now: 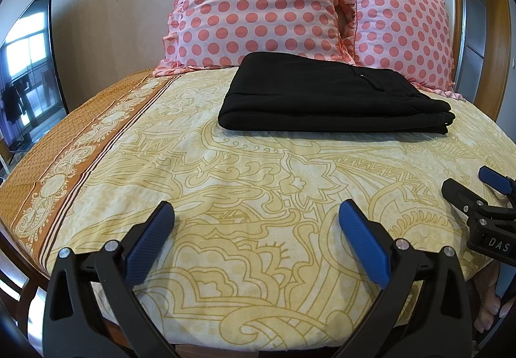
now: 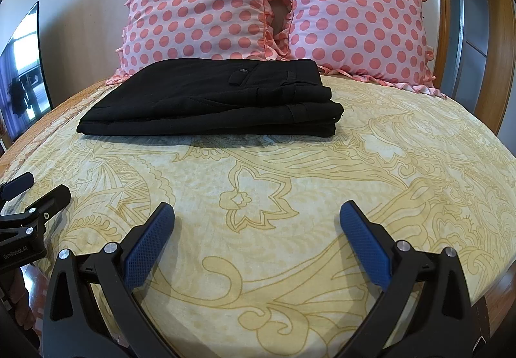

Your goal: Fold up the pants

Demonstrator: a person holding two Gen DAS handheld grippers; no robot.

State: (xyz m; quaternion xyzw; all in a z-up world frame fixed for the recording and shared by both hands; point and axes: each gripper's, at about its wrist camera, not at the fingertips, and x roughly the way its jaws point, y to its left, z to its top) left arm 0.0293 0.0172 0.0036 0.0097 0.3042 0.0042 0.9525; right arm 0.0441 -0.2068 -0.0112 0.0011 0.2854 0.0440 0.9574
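Black pants (image 1: 329, 93) lie folded in a flat stack on the bed, just in front of the pillows; they also show in the right wrist view (image 2: 213, 96) with a back pocket on top. My left gripper (image 1: 256, 213) is open and empty, held over the sheet well short of the pants. My right gripper (image 2: 257, 213) is open and empty too, also short of the pants. The right gripper shows at the right edge of the left wrist view (image 1: 474, 183), and the left gripper at the left edge of the right wrist view (image 2: 38, 187).
A yellow patterned bedsheet (image 1: 258, 171) covers the bed, with an orange border (image 1: 64, 171) at the left. Two pink polka-dot pillows (image 1: 258, 3) (image 2: 354, 13) lean at the head. A dark TV screen (image 1: 25, 67) stands at the left. A wooden frame (image 2: 503, 35) is at the right.
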